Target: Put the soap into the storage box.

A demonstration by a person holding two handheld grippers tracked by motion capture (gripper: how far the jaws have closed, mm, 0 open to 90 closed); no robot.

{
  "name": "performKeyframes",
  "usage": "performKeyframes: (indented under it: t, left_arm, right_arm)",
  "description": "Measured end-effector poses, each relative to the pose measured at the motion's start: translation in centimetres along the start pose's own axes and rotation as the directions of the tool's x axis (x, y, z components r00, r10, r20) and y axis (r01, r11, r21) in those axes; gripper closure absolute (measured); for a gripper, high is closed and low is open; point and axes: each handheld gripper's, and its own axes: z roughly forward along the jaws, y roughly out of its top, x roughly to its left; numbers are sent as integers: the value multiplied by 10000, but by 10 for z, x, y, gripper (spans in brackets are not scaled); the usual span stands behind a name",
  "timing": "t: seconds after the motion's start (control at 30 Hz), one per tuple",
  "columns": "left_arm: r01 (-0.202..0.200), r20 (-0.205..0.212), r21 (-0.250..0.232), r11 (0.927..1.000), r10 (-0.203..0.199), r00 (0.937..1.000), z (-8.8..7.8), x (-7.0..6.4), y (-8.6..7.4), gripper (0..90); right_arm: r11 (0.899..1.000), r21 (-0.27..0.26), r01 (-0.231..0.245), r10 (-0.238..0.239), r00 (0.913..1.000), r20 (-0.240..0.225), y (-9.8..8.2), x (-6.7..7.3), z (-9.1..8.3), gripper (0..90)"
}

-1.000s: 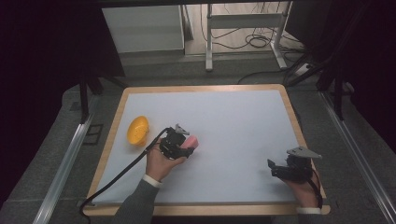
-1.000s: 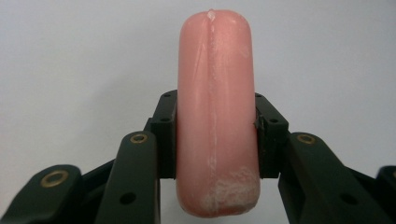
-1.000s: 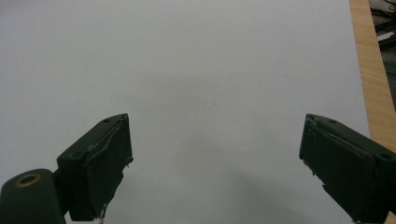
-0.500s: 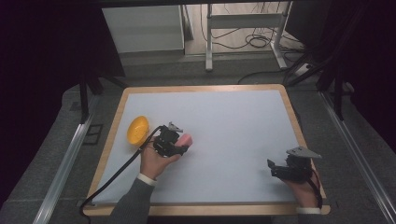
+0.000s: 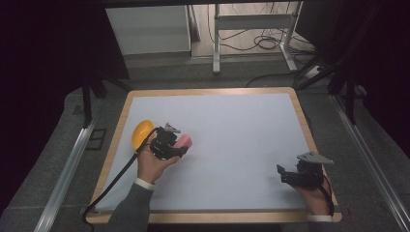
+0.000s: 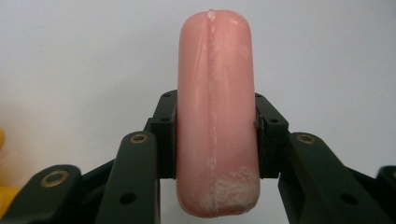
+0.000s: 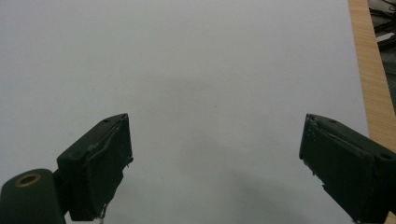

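A pink sausage is clamped between the jaws of the left gripper, just beside the yellow fruit at the left side of the table. The carrying step is judged to be in hand. A set-down spot near the fruit is called for next, then a release. The right gripper, well apart from the fruit, is held with jaws wide and nothing between them.

One pink sausage; one yellow fruit
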Motion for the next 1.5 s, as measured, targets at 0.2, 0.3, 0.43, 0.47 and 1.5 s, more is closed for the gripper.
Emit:
performKeyframes:
  t: [0.2, 0.3, 0.43, 0.47, 1.5]
  left_arm:
    - [140, -150, -116, 9998, -142, 9998, -5, 8, -1, 604]
    - [207, -173, -142, 9997, -209, 9996, -7, 10, -1, 603]
    - [228, -202, -177, 9996, -232, 9995, -9, 13, 0, 603]
    - [275, -223, -195, 9994, -280, 9994, -9, 14, 0, 603]
    - [1013, -658, -402, 9940, -1038, 9924, -30, 54, -4, 603]
  right_arm:
    - [10000, 88, 27, -27, 10000, -5, 0, 1, 1, 90]
    - [10000, 67, 4, -4, 10000, 7, 0, 1, 1, 90]
    - [10000, 77, 1, -1, 10000, 30, 0, 0, 1, 90]
    - [10000, 77, 1, -1, 10000, 30, 0, 0, 1, 90]
    - [9998, 172, -30, 29, 10000, 53, 0, 0, 1, 90]
